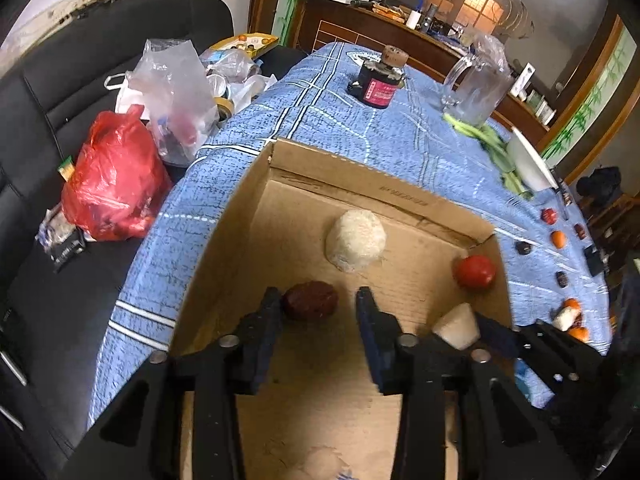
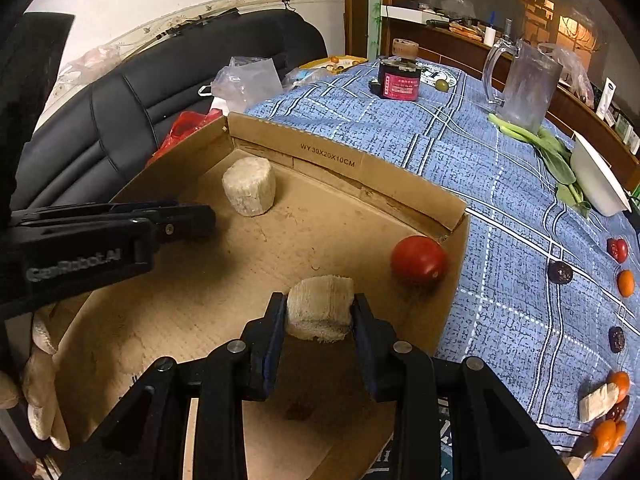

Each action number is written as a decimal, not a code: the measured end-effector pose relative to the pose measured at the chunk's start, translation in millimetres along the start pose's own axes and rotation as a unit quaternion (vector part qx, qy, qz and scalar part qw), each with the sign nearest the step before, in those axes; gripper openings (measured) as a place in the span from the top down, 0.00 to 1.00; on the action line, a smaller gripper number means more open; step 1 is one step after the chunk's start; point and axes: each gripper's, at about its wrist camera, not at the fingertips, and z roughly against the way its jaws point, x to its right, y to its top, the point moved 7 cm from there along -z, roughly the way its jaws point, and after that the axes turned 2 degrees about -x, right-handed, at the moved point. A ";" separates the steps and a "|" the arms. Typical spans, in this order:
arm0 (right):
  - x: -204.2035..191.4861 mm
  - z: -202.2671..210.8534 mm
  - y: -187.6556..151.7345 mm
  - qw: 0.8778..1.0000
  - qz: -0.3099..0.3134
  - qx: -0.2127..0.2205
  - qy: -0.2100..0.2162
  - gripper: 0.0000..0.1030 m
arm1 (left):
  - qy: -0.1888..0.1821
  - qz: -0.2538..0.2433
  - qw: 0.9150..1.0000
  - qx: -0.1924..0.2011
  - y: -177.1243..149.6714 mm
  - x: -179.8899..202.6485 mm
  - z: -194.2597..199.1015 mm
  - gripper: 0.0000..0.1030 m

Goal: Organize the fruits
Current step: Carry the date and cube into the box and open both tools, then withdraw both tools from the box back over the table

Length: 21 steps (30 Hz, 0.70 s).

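Inside cardboard box [image 2: 404, 184], red tomato [image 2: 418, 261], pale cylinder chunk [image 2: 249, 186], dark fruit [image 1: 311, 299]

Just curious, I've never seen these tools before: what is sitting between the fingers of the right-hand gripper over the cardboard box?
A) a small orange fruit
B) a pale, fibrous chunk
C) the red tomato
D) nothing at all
B: in the right wrist view the right gripper has a pale fibrous chunk between its fingers, while the red tomato lies apart in the cardboard box corner.

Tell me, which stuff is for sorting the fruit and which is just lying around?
For the job: cardboard box, tomato, dark fruit, pale chunk, orange fruit on the cloth.
Just lying about: glass mug, black jar, red bag, white bowl, greens.
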 end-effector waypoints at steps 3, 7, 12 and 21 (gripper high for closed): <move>0.7 7.6 2.8 1.000 -0.009 0.015 0.006 0.52 | 0.000 0.005 1.000 0.014 0.7 1.3 15.1 0.45; 3.0 23.1 3.6 0.999 -0.020 0.031 0.018 0.49 | -0.004 0.019 0.999 0.037 -0.7 -1.9 41.2 0.43; 14.5 60.3 -7.2 0.998 -0.026 0.060 0.018 0.49 | -0.003 0.046 0.997 0.062 -13.2 -7.3 73.4 0.35; 61.7 128.4 -70.2 0.986 -0.124 0.106 0.025 0.43 | -0.022 0.021 0.995 0.092 -72.1 44.8 109.0 0.32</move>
